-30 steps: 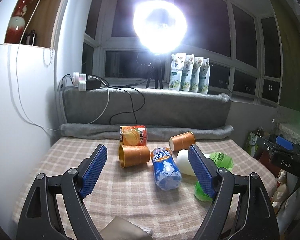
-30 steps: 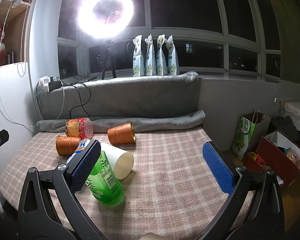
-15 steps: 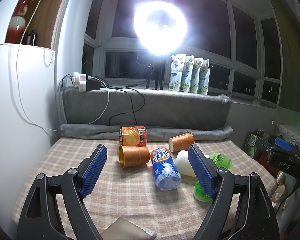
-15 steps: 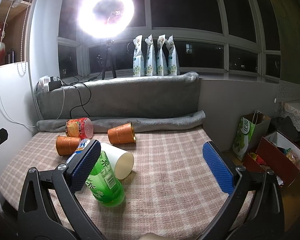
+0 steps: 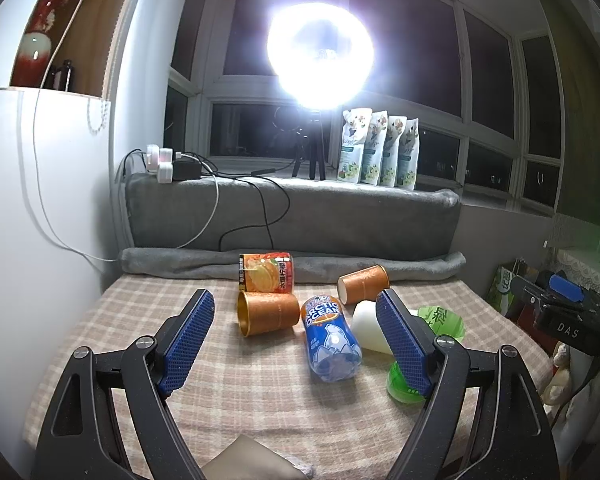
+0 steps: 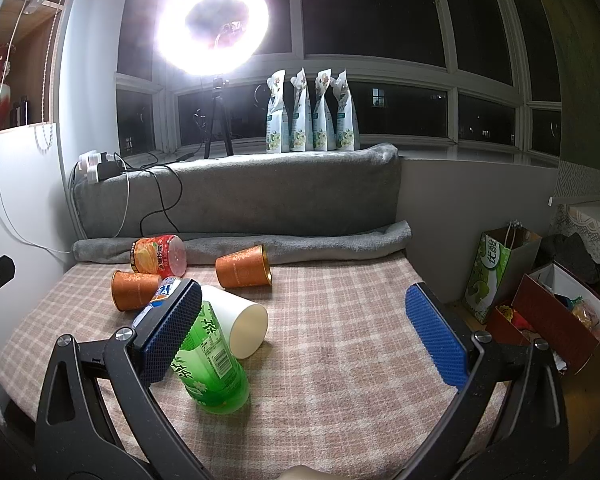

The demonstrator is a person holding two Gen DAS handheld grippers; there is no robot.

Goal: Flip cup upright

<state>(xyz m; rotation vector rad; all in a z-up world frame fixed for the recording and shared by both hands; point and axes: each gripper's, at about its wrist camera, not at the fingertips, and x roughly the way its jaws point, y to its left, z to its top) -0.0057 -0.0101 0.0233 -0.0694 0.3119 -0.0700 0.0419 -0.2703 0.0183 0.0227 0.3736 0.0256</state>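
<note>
Plainly, nothing is gripped yet, and every cup on the cloth lies on its side.

Left gripper: the left gripper hovers over the near edge of the checked cloth, jaws spread wide, holding nothing.

Right gripper: the right gripper is likewise wide and empty, low over the cloth's right half, its left pad hanging in front of the green tea bottle.

Nearest cup, left side: a copper cup lies straight ahead of the left gripper, inside the line of its spread jaws, mouth toward the camera's left, long axis running across the view.

Nearest cup, right side: the white cup lies ahead and to the left of the right gripper, just beside the green tea bottle, open mouth turned toward the camera and right.

Third cup: a second copper cup lies farther back near the rolled grey blanket, mouth to the right.

Likely reach: the left hand seems better placed for the copper cup in front of it; which cup is meant cannot be told.

Contents: each cup mouth that shows looks empty.

Clutter: a blue Arctic Ocean bottle lies between the copper and white cups; an orange can lies behind, also on its side.
</note>
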